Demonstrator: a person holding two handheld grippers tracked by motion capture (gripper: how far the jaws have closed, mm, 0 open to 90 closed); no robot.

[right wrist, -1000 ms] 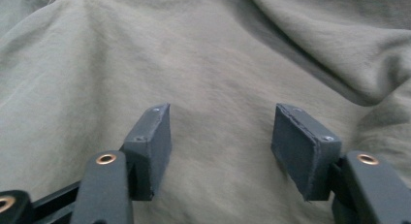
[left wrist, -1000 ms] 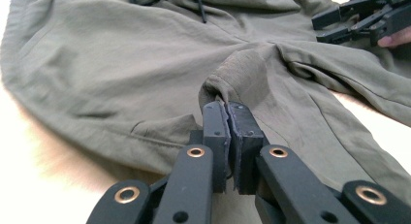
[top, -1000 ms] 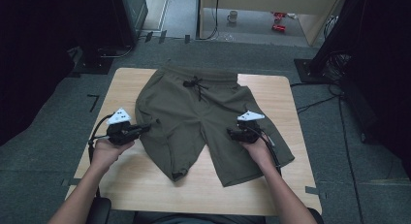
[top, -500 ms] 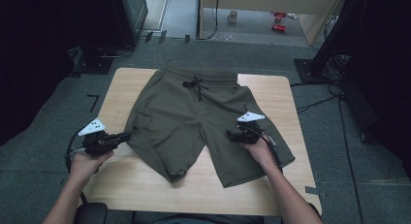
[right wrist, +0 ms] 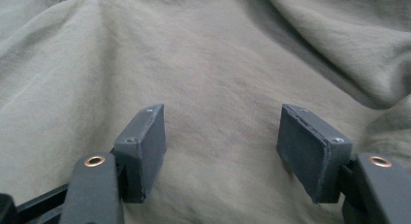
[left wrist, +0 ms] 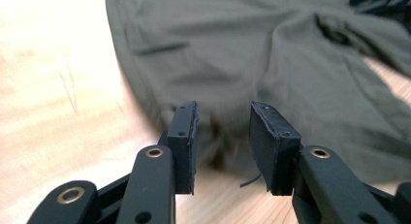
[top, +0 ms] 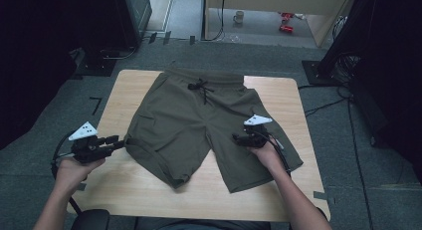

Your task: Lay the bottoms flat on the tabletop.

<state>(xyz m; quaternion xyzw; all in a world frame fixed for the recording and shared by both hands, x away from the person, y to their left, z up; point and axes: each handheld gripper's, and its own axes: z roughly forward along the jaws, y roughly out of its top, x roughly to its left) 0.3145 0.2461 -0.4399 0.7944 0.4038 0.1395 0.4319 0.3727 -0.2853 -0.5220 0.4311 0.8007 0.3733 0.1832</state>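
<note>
Olive green shorts (top: 189, 120) lie spread flat on the wooden table (top: 124, 85), waistband and black drawstring (top: 200, 86) at the far side. My left gripper (top: 119, 140) hovers at the table's left edge, just left of the shorts' left leg hem. Its jaws have just been opening and stand apart with nothing between them (left wrist: 223, 115); the hem (left wrist: 228, 151) lies just beyond the tips. My right gripper (top: 237, 139) rests over the right leg, open, its pads (right wrist: 145, 132) spread wide above smooth fabric (right wrist: 213, 64) without pinching it.
Bare wood shows left of the shorts and along the near edge (top: 199, 195). Dark equipment stands flank the table at left (top: 99, 56) and right (top: 338, 51). A mug (top: 239, 16) and a red object (top: 284, 22) sit on the floor far behind.
My left gripper moved left, drawing the left leg outward, then opened and let the hem go. The right gripper stayed in place on the right leg.
</note>
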